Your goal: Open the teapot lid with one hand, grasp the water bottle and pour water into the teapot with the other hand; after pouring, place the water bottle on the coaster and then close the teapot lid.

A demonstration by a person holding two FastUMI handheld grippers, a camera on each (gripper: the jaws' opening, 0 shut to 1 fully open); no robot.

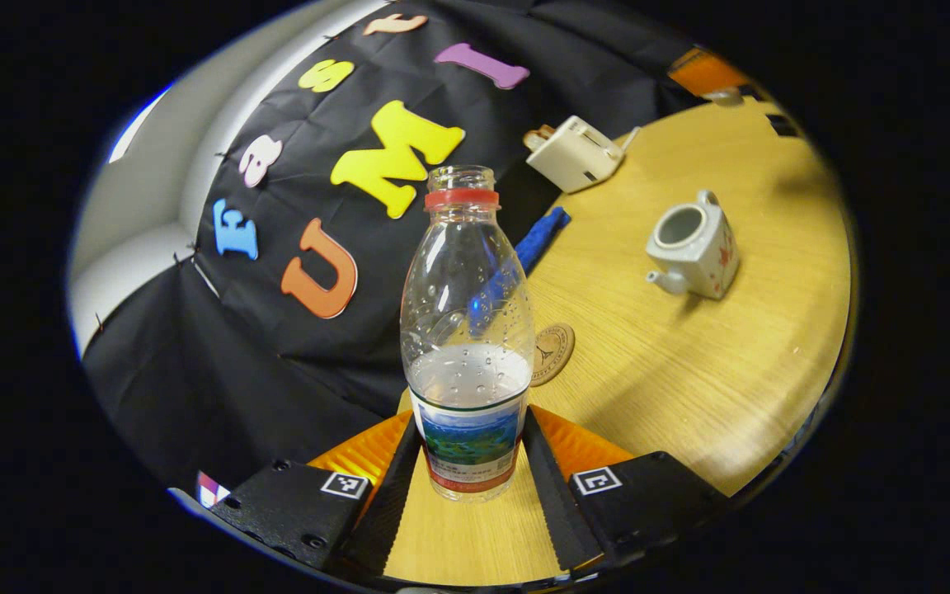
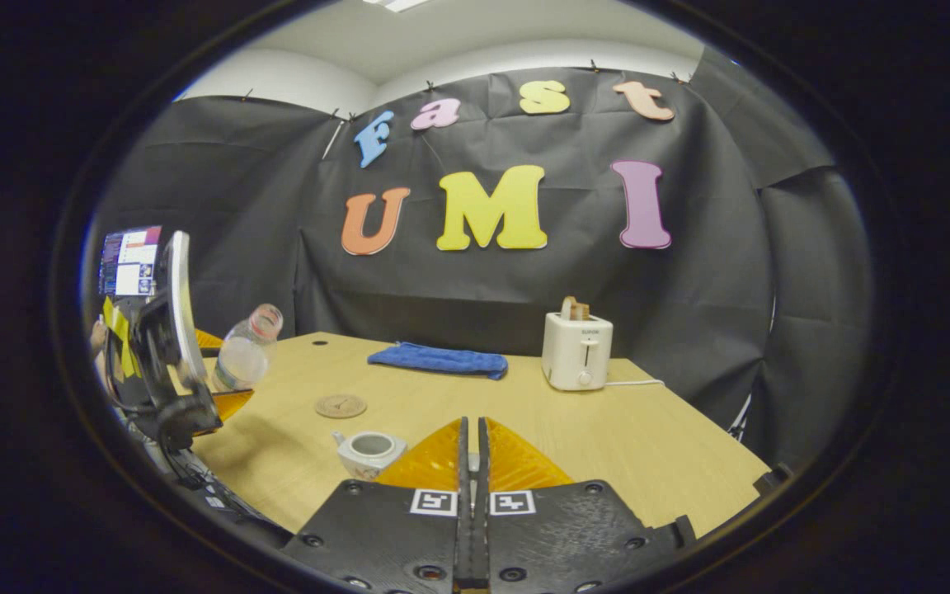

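Left gripper [image 1: 470, 462] sat at bottom centre of the left gripper view, both fingers pressed on the labelled lower part of the water bottle [image 1: 467, 346], one each side. Bottle was uncapped, red neck ring near frame centre, water roughly a third up, droplets on the inside wall. It appeared lifted off the table [image 1: 731, 388], though the base gap was hard to read. Teapot [image 1: 693, 247] stood right of centre, mouth open, no lid on it, spout toward lower left. Coaster [image 1: 553, 353] lay just right of the bottle, partly behind it. Blue cloth [image 1: 543, 238] ran up behind the bottle; toaster [image 1: 576, 153] was upper centre-right.

Right gripper view: right gripper [image 2: 472, 474] at bottom centre, fingers pressed together with a thin slit between. I couldn't tell if the lid was pinched there; a small pale bit showed in the slit, too small to name. Teapot [image 2: 370, 450] was just left of the fingers, open. Coaster [image 2: 340, 405] lay above it, cloth [image 2: 438, 360] mid-frame, toaster [image 2: 578, 351] right of centre. At left edge the bottle [image 2: 248, 346] tilted in the other gripper, beside a monitor [image 2: 130, 261].

Risks, as judgement: the low grip on a thin plastic wall could let the bottle swing or squeeze, spilling water; the small teapot mouth invites overshoot onto the table; a poor landing could miss the coaster.
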